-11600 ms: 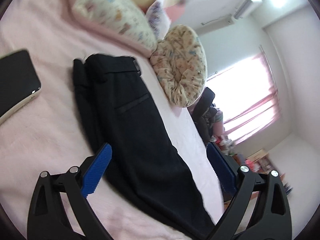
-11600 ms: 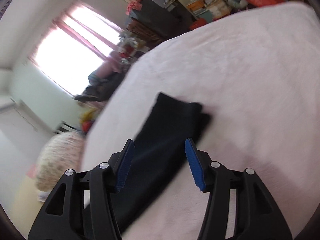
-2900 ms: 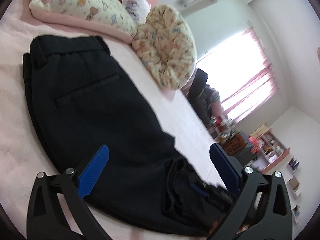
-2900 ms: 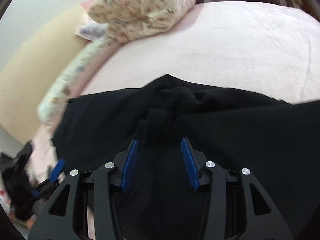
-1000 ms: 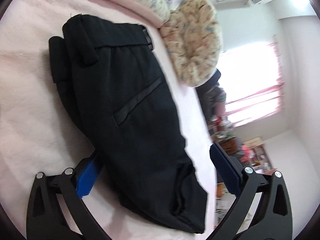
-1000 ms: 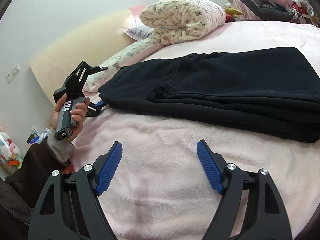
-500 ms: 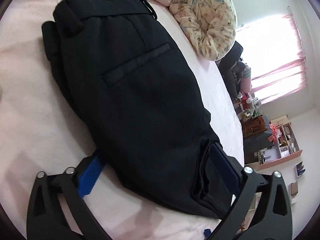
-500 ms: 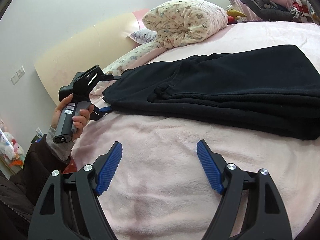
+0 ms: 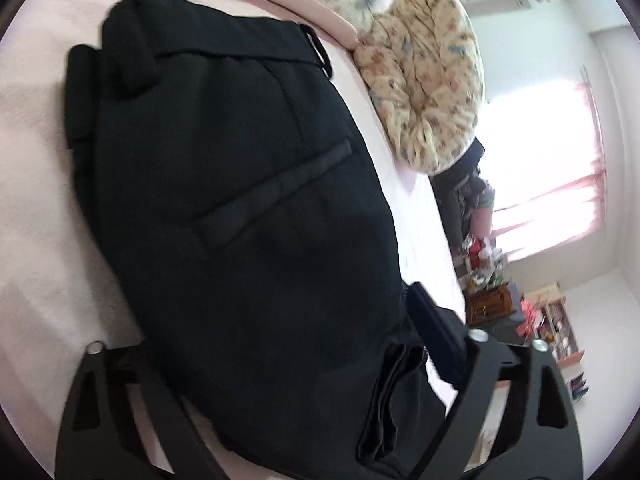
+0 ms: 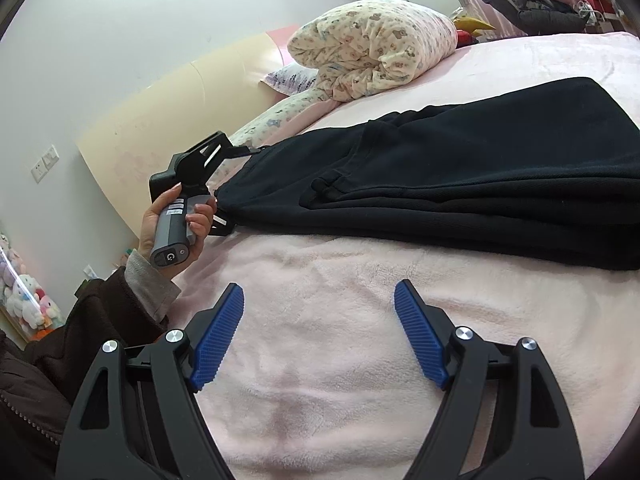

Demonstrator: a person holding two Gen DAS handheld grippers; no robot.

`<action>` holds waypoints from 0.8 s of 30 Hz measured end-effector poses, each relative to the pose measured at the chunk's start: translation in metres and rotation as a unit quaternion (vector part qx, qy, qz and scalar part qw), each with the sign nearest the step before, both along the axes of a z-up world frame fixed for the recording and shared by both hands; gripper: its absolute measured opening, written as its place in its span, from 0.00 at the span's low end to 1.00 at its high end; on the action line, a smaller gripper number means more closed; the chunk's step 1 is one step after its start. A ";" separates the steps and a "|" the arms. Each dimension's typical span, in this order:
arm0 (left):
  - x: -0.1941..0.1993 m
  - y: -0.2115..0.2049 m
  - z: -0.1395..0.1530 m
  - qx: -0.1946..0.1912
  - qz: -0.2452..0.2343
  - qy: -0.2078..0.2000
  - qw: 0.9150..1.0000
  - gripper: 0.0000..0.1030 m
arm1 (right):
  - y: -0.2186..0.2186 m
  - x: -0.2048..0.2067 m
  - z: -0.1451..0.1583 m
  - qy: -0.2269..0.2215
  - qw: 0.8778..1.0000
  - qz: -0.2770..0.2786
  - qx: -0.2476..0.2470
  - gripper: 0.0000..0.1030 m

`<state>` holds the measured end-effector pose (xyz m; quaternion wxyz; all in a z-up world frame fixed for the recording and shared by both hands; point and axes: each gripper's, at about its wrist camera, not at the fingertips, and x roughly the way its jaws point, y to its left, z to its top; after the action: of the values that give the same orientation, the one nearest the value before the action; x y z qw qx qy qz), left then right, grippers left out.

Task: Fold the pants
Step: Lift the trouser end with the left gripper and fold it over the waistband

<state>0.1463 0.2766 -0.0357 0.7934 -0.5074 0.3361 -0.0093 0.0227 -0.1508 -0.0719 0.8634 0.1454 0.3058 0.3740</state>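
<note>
**A:** Since you asked how the pants (image 9: 248, 216) look: black, folded into a thick stack on the pink blanket (image 10: 340, 340). Through the left wrist camera they fill the middle of the frame, with the waistband toward the upper left, a belt loop sticking off it, and a slanted welt pocket across the centre. Lower right there's a bunched layered end where the legs are doubled over.

**B:** And from the other camera?

**A:** They run across the right half of the frame as a flat pile, with several layers visible along the near edge. The floral rolled quilt (image 10: 376, 44) sits behind them at the top centre.

**B:** What are the tongs doing?

**A:** The left gripper (image 9: 288, 360) straddles the stack's near end and its jaws are closing with the fabric between them. One finger (image 9: 436, 336) lies along the right edge of the pants, and the other is buried under the cloth at lower left, so I can't tell whether the pads are pressing yet. You can also see it at the left of the right wrist view, held by the person's hand (image 10: 176, 220) right at the end of the pants.

**B:** Right one?

**A:** The right gripper (image 10: 320, 332) hangs over bare blanket in the lower middle, blue pads spread wide, gripping nothing, clear of the pants.
</note>
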 end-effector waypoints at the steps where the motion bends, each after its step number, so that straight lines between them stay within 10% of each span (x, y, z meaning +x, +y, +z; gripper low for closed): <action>1: -0.001 0.001 -0.001 0.000 0.008 0.005 1.000 0.64 | 0.000 0.000 0.000 0.000 1.000 0.001 0.001 0.78; 4: -0.005 0.009 -0.009 -0.011 0.025 0.014 1.000 0.32 | -0.002 0.000 0.000 0.001 1.000 0.003 0.006 0.80; 7: -0.007 0.016 -0.019 -0.036 0.036 0.014 0.999 0.21 | -0.002 0.000 0.000 0.001 1.000 0.004 0.009 0.80; 17: 0.007 0.000 0.017 0.074 0.006 0.055 0.996 0.18 | -0.048 0.001 0.041 0.021 0.999 -0.039 0.020 0.83; 24: 0.022 -0.056 0.088 0.264 -0.016 0.048 0.963 0.17 | -0.103 -0.015 0.058 -0.042 0.995 -0.091 0.028 0.85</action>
<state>0.1683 0.2203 0.0520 0.8821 -0.2743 0.3720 0.0914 0.0079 -0.2534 -0.0137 0.9015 0.1808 0.2439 0.3083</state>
